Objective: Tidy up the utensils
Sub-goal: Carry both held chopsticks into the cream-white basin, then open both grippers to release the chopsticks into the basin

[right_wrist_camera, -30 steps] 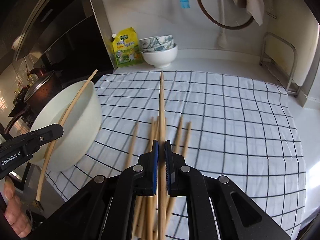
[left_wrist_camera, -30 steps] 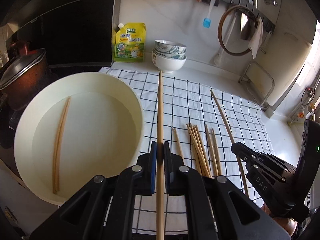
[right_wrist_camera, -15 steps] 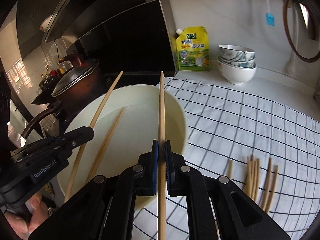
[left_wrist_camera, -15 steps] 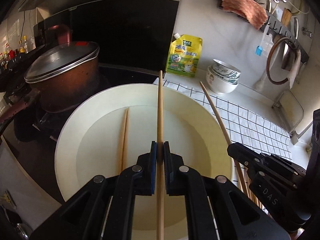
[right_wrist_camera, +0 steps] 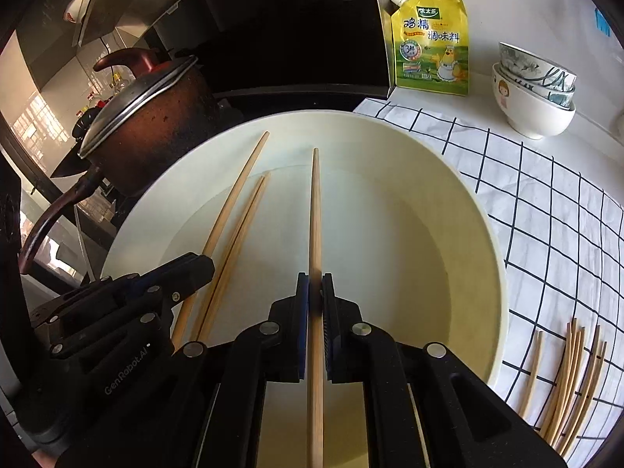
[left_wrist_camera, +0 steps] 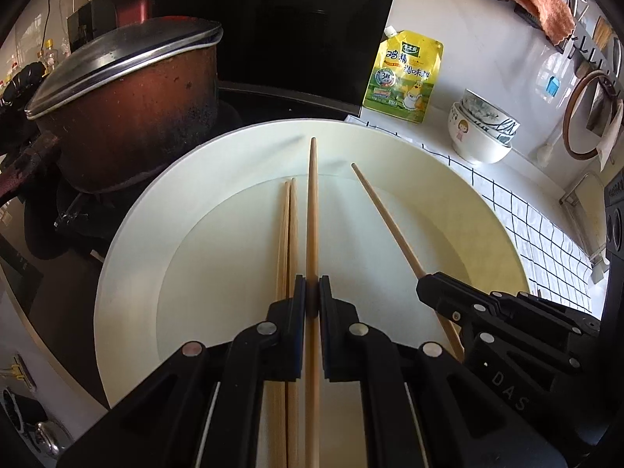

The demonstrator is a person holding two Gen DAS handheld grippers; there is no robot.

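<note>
A large cream bowl (left_wrist_camera: 128, 234) (right_wrist_camera: 483, 234) holds two wooden chopsticks lying side by side (left_wrist_camera: 286, 234) (right_wrist_camera: 241, 226). My left gripper (left_wrist_camera: 312, 300) is shut on one chopstick (left_wrist_camera: 312, 202) and holds it over the bowl, just right of the lying pair. My right gripper (right_wrist_camera: 315, 296) is shut on another chopstick (right_wrist_camera: 315, 214), also over the bowl. Each gripper shows in the other's view: the right gripper (left_wrist_camera: 429, 292) with its chopstick (left_wrist_camera: 386, 218), the left gripper (right_wrist_camera: 202, 269) with its chopstick (right_wrist_camera: 234, 191). Several loose chopsticks (right_wrist_camera: 565, 382) lie on the checked cloth (right_wrist_camera: 546, 202).
A brown lidded pot (left_wrist_camera: 124, 93) stands on the stove left of the bowl. A yellow seasoning pouch (left_wrist_camera: 403, 74) and stacked small bowls (left_wrist_camera: 483, 132) stand at the back by the wall. A rack with a cloth and tools hangs at the upper right (left_wrist_camera: 546, 4).
Both grippers swung left from over the checked cloth to over the bowl, each carrying its chopstick, and came lower and closer to the bowl.
</note>
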